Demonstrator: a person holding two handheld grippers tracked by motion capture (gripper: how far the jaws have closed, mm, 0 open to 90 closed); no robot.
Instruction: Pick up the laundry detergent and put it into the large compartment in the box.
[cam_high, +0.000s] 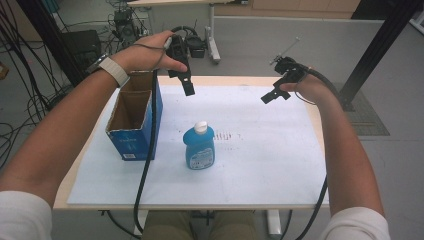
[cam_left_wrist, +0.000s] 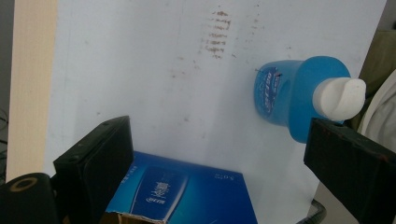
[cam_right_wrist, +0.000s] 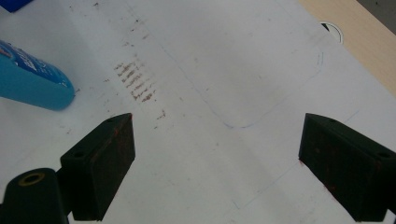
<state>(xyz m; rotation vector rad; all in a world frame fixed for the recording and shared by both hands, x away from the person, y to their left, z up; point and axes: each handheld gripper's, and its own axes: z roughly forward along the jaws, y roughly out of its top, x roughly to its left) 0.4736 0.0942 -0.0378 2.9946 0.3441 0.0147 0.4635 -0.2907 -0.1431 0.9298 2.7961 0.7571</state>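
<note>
Nothing is done yet, by the look of it: both your claws hang in the air above the far half of the counter, and neither touches anything. My guess is that the bottle is meant for the box, so the whole reach, grip and carry is still ahead of you.

The flat white-topped counter with a pale wood edge (cam_high: 280, 150) is smooth and matte, smudged with brownish streaks near its middle. On its left side stands the open blue cardboard box with a plain brown inside (cam_high: 134, 120), upright, its stiff flaps raised and nothing visible in it. Just to the right of the box, apart from it, stands the clear blue plastic bottle with a white flip cap (cam_high: 199, 145); it is flattish, round-shouldered and glossy, with a printed label, and seems full of blue liquid.

Your left claw (cam_high: 186, 85) hovers behind the box and bottle, its black blocky pads spread wide with nothing between them. Your right claw (cam_high: 276, 94) hangs over the counter's far right, likewise wide and empty.
</note>
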